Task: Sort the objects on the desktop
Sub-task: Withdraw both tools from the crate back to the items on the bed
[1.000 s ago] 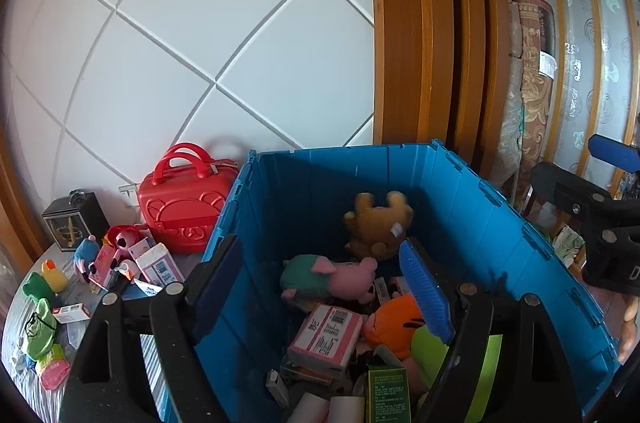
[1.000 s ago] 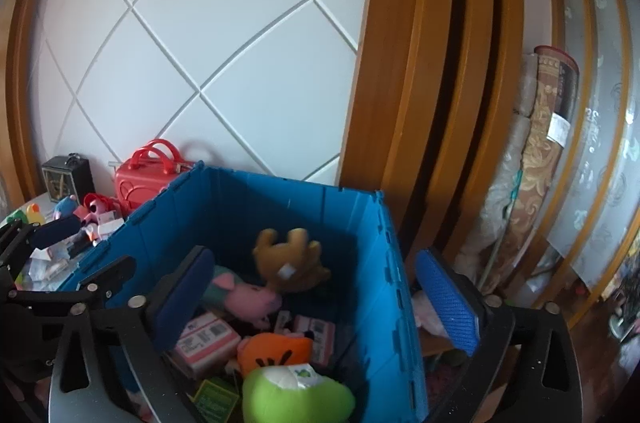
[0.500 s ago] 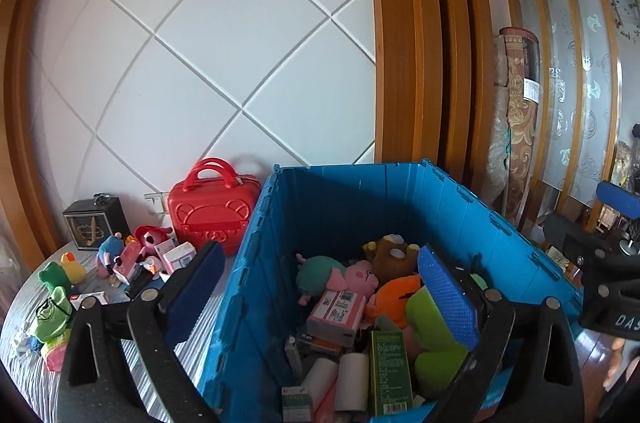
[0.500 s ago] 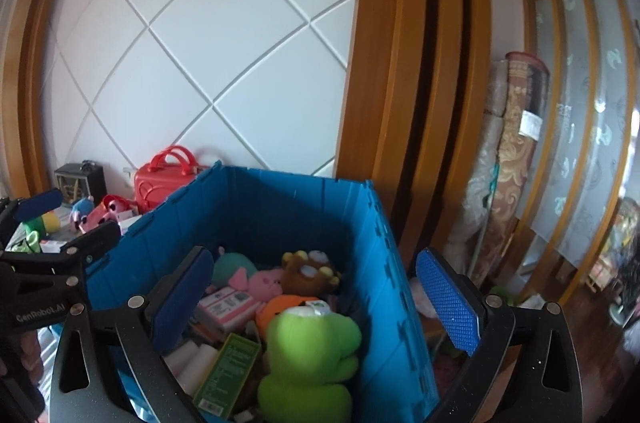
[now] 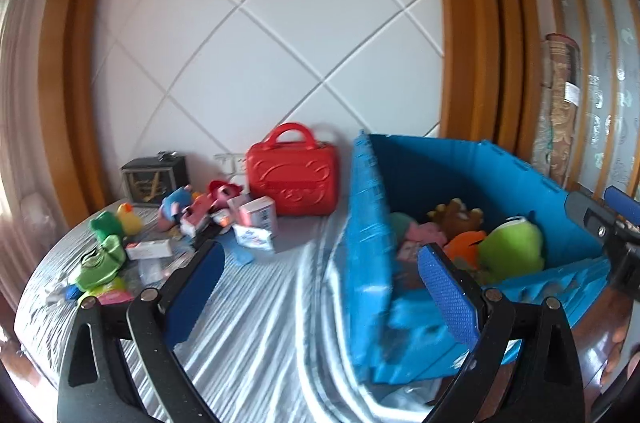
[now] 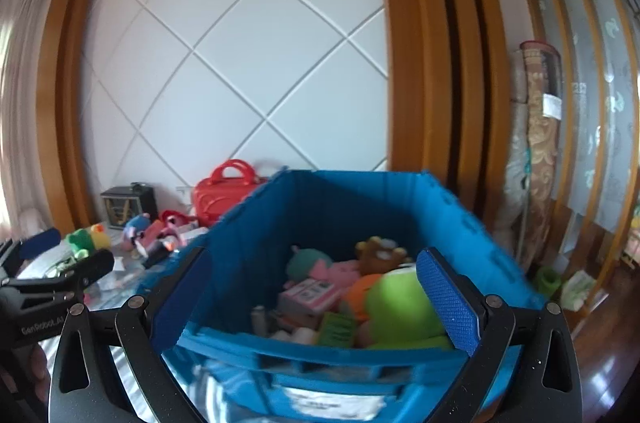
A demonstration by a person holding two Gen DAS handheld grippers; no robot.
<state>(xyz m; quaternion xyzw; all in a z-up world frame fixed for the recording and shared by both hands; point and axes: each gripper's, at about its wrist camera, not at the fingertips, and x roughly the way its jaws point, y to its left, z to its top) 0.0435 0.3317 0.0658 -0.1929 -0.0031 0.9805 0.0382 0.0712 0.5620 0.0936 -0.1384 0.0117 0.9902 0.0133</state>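
A blue crate (image 6: 360,219) holds a green plush frog (image 6: 400,303), an orange plush (image 5: 464,247), a pink pig plush (image 6: 340,269), a brown bear (image 6: 380,255) and small boxes (image 6: 308,297). My right gripper (image 6: 314,303) is open and empty in front of the crate's near wall. My left gripper (image 5: 320,291) is open and empty over the striped cloth (image 5: 260,323), just left of the crate (image 5: 368,231). Loose toys and cartons (image 5: 188,219) lie on the table's far left. Each gripper shows at the edge of the other's view.
A red toy case (image 5: 292,179) stands against the wall beside the crate. A small dark clock box (image 5: 154,179) sits left of it. A white quilted wall panel and wooden frame stand behind. A rolled rug (image 6: 540,143) and wooden floor are to the right.
Both grippers have drawn back from over the crate and sunk lower. The left one swung left toward the table and its jaws widened. The green frog now lies on the crate's pile.
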